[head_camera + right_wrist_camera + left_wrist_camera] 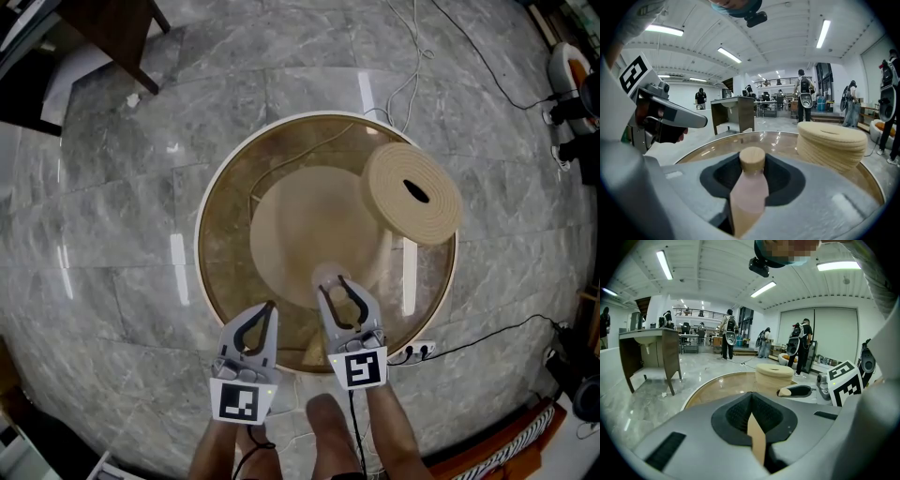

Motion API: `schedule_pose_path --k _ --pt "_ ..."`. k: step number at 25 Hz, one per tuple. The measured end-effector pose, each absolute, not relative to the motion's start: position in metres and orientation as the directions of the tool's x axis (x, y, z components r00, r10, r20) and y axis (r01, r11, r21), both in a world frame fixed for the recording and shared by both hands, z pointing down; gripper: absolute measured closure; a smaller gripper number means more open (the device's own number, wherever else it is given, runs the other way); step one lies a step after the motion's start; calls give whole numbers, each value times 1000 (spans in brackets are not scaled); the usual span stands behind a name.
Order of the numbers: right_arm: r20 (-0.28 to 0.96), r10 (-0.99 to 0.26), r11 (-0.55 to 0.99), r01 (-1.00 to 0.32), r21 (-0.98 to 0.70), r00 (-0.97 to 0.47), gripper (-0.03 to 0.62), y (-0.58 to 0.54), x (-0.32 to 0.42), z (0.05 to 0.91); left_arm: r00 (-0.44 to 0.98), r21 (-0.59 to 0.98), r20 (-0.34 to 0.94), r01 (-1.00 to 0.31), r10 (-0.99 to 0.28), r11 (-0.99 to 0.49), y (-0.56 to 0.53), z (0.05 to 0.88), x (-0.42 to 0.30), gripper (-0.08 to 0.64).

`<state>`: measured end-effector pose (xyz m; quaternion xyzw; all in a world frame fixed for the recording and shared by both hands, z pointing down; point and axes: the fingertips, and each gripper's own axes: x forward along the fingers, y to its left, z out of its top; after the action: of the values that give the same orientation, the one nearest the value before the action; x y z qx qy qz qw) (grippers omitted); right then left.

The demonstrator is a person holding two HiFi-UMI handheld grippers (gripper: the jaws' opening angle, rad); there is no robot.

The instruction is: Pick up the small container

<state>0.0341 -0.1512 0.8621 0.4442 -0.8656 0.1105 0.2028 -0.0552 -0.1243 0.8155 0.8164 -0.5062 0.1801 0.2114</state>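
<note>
lifting straight up looks like the right call, since the right gripper point(334, 286) has its fingers closed on the small container point(751, 187), a pale pinkish bottle with a round wooden cap. the fingers hold the body just below that cap. the container sits on the person's side of the woven coil point(412, 192), apart from it and not touching. its base is hidden behind the fingers, so i cannot tell whether it rests on the round glass desk point(214, 246) or has cleared it. my judgement is that the grasp is made and the raise is the step in hand. the bottle stands upright in the right gripper view, so the wrist should stay level to stop the smooth body sliding down between the pads. the grip is high on the bottle, so a sideways swing could make it pivot, which is why a slow vertical rise seems safer. any sideways travel is best made away from the woven coil, which stands tall enough to catch the bottle on a low pass. the left gripper point(270, 307) hangs farther from the woven coil than the right one, with its fingers pressed together on nothing. it does best by staying out there, off the path of the lift.
</note>
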Motion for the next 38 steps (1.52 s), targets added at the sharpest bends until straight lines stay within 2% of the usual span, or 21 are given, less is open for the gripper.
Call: schedule_pose_path --k 11,19,27,38 --pt "435 -737 562 -826 -30 -517 457 -151 37 860 418 159 508 -905 -753 -395 -120 814 -58 543" --pt "432 -733 577 -817 -14 -525 457 -145 41 814 422 143 484 -902 -767 -407 -124 773 -59 543" --pt "434 -728 588 -809 -4 -531 457 -136 51 728 451 117 445 -886 -773 -449 -126 691 -46 543" --pt "339 -794 538 -843 6 -504 456 -120 73 550 506 50 342 -851 -791 -523 -121 522 -19 543"
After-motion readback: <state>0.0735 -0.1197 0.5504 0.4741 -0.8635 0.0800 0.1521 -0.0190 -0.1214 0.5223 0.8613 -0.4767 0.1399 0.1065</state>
